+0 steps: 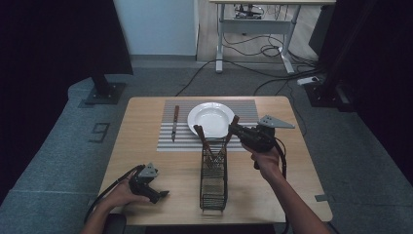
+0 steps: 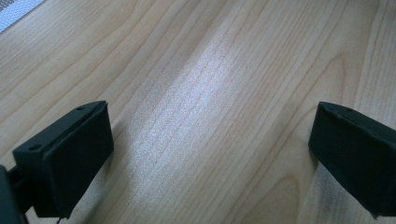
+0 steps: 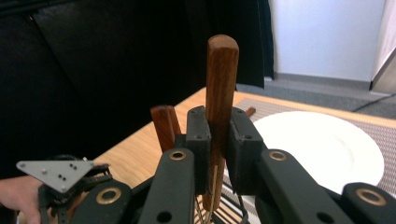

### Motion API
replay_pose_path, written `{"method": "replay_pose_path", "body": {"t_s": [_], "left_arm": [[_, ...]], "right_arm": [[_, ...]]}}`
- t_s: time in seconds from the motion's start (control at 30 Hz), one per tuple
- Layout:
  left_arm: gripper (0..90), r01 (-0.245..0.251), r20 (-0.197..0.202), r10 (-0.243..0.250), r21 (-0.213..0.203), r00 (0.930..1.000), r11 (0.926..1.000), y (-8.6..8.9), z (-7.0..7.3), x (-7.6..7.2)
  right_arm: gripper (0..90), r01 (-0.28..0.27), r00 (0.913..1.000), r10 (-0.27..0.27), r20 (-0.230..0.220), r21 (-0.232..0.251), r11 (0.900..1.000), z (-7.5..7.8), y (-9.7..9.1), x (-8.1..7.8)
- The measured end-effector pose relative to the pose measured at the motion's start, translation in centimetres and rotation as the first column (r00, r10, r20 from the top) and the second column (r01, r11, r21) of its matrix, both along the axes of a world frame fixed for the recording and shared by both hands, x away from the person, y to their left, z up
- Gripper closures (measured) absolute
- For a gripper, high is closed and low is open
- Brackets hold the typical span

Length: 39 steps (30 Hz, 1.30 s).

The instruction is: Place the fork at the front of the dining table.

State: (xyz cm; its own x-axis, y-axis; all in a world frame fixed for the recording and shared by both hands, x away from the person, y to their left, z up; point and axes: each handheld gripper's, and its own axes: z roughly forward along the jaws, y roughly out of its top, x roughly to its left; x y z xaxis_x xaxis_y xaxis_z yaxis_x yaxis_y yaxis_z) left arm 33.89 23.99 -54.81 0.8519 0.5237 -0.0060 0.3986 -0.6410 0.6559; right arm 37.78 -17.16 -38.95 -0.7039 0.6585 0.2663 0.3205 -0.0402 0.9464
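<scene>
R gripper (image 3: 218,140) has its jaws clenched on a wooden-handled utensil (image 3: 221,79), handle upright, lower end still inside the black wire caddy (image 1: 214,180) mid-bench; another wooden handle (image 3: 164,125) leans just beside it; L gripper (image 1: 146,181) rests near the bench's (image 2: 196,93) front L corner w/ jaws released, nothing between them; white plate (image 1: 212,117) sits on striped placemat (image 1: 168,141) behind the caddy; knife (image 1: 175,122) lies on the mat L of the plate.
</scene>
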Motion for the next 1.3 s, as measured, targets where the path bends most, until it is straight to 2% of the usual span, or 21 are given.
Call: {"method": "replay_pose_path", "body": {"t_s": [0.33, 0.47, 0.8, 1.03, 1.3], "left_arm": [[0.0, 0.0, 0.0, 0.0, 0.0, 1.0, 1.0, 0.0, 0.0, 0.0], [0.0, 0.0, 0.0, 0.0, 0.0, 1.0, 1.0, 0.0, 0.0, 0.0], [0.0, 0.0, 0.0, 0.0, 0.0, 1.0, 1.0, 0.0, 0.0, 0.0], [0.0, 0.0, 0.0, 0.0, 0.0, 1.0, 1.0, 0.0, 0.0, 0.0], [0.0, 0.0, 0.0, 0.0, 0.0, 1.0, 1.0, 0.0, 0.0, 0.0]], "right_arm": [[80.3, 0.01, 0.9987, -0.013, 0.05, 0.052, 0.9986, 1.6, -0.7, -0.9], [80.3, 0.025, 0.9959, -0.032, 0.085, 0.081, 0.9964, 2.7, -1.6, -1.4], [80.3, 0.078, 0.9891, -0.092, 0.115, 0.118, 0.99, 3.8, -4.0, -1.6], [80.2, 0.126, 0.9823, -0.138, 0.127, 0.095, 0.9874, 4.0, -5.0, -1.6], [80.2, 0.172, 0.9787, -0.177, 0.104, 0.054, 0.9836, 2.8, -5.6, -0.6]]}}
